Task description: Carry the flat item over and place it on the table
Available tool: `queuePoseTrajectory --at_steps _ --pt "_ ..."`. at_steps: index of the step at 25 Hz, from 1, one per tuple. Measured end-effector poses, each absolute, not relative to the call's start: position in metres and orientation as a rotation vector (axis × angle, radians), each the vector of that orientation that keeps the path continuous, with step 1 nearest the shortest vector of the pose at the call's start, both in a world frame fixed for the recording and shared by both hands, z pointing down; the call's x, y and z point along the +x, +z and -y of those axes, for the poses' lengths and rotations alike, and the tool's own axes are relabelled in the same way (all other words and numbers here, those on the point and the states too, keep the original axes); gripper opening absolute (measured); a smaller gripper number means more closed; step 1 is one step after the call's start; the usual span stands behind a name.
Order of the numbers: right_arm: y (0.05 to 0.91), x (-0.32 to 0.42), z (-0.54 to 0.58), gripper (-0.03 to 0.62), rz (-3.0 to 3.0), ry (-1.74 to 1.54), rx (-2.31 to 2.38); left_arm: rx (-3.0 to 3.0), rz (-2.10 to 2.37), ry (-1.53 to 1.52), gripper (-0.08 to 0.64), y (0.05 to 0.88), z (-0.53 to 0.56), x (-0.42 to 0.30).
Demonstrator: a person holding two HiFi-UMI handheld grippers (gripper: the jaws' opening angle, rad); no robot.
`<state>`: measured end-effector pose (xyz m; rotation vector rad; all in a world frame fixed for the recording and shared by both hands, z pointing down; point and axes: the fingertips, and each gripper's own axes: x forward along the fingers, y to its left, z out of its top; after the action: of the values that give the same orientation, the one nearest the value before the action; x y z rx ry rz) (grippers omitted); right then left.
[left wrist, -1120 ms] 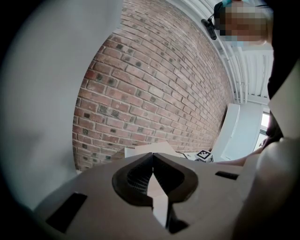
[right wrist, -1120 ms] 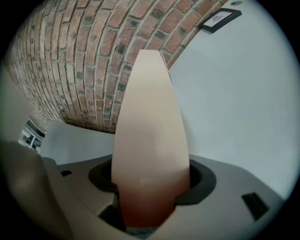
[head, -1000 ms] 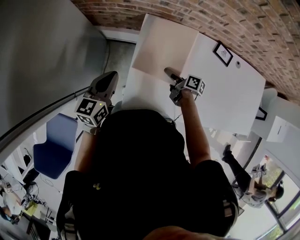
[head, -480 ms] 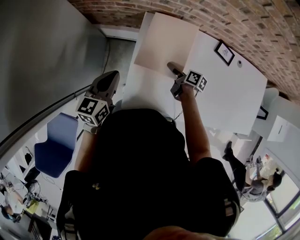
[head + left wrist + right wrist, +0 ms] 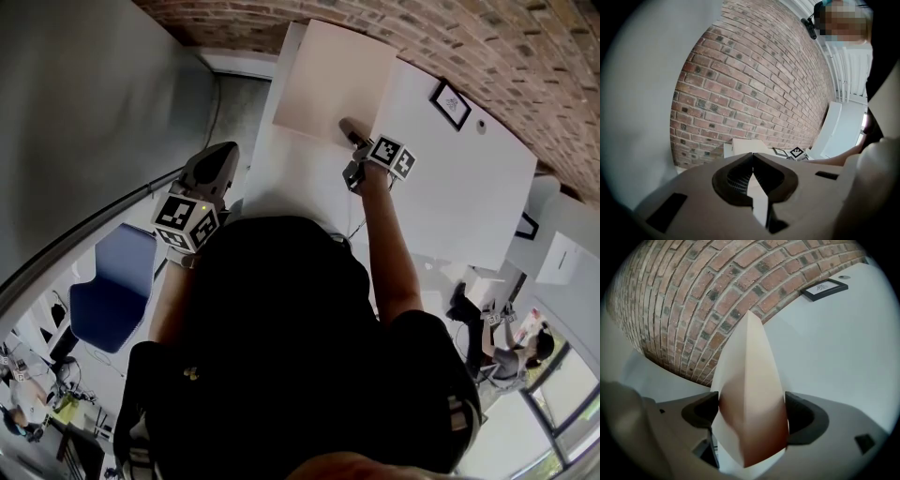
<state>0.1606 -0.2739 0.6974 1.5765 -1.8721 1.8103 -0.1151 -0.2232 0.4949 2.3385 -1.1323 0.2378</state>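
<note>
The flat item (image 5: 333, 80) is a pale beige board lying at the far end of the white table (image 5: 459, 187), close to the brick wall. My right gripper (image 5: 349, 131) reaches out over the table to the board's near edge. In the right gripper view the board (image 5: 750, 376) lies between the jaws of my right gripper (image 5: 750, 416), which are opening wide; it fills the gap as seen there. My left gripper (image 5: 221, 161) hangs back by my body, left of the table, and in its own view my left gripper (image 5: 752, 157) is shut on nothing.
A small black picture frame (image 5: 448, 105) lies on the table's far right part. A brick wall (image 5: 693, 296) runs behind the table. A blue chair (image 5: 108, 300) stands at the left by a grey partition. Another person (image 5: 511, 352) is at the lower right.
My right gripper has pushed farther out toward the brick wall, and the board has moved with it. My left gripper has stayed where it was.
</note>
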Motion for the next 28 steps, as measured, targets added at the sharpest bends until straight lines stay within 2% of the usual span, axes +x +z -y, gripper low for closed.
queuePoseTrajectory --at_steps 11,21,28 --pt "0.705 0.178 0.270 0.434 1.805 1.651 1.652 2.342 1.139 0.241 0.005 0.494 0.220 -0.115" --pt "0.669 0.178 0.252 0.422 1.846 1.472 1.671 2.379 1.126 0.223 0.005 0.485 0.208 -0.111" --pt "0.614 0.171 0.230 0.129 1.967 1.234 1.685 2.423 1.095 0.204 0.005 0.473 0.195 -0.100"
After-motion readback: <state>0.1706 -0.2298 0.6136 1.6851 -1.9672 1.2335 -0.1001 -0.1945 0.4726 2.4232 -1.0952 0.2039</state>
